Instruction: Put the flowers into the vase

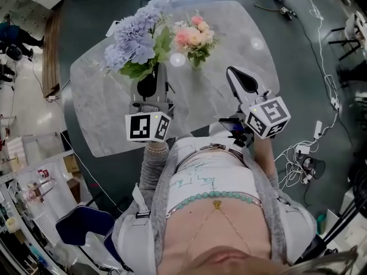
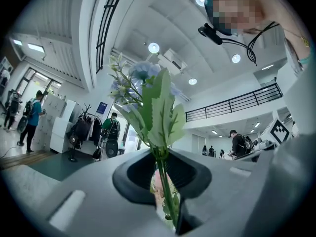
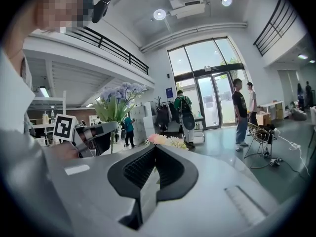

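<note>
Clamped blue flowers [image 1: 135,39] by the stem in left gripper [image 1: 149,86] fingers, upright at upper centre over the table [image 1: 103,113], likely for slotting in beside pink flowers [image 1: 195,37]. Held right gripper [image 1: 241,80] fingers closed, empty.

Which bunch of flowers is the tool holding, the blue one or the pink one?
The blue bunch: its green stem is pinched in the left tool. The pink bunch sits apart on the table, and no tool touches it.
</note>
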`<state>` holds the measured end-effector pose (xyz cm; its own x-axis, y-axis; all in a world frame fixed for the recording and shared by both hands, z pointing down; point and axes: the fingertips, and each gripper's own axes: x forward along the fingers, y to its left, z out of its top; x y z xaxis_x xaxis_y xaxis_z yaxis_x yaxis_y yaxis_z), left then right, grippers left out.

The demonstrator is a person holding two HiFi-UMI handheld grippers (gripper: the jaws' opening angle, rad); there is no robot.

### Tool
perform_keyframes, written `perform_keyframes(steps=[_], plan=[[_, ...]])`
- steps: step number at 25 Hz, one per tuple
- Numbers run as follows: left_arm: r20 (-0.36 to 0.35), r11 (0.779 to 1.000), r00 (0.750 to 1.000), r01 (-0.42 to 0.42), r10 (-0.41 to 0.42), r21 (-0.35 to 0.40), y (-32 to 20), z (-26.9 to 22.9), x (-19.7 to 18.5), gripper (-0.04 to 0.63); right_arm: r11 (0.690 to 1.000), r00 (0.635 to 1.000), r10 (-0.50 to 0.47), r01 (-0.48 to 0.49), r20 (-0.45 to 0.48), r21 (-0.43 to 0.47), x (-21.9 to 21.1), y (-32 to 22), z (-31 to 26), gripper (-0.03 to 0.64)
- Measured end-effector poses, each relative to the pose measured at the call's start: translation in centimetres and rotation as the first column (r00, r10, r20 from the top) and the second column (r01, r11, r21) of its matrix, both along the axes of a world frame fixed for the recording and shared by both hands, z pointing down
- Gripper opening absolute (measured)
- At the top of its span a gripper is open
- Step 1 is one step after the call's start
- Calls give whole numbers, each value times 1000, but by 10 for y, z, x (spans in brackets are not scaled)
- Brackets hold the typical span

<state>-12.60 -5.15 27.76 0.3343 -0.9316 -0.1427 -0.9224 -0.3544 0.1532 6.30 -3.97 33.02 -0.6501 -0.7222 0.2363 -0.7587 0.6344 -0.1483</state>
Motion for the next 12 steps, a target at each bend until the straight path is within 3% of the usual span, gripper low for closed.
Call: perform_keyframes(steps=[12], plan=[[-4,999,999,43,-43,23,-17,31,16,64,998,999,32,-34,-42,-44,44,-4,16,26]])
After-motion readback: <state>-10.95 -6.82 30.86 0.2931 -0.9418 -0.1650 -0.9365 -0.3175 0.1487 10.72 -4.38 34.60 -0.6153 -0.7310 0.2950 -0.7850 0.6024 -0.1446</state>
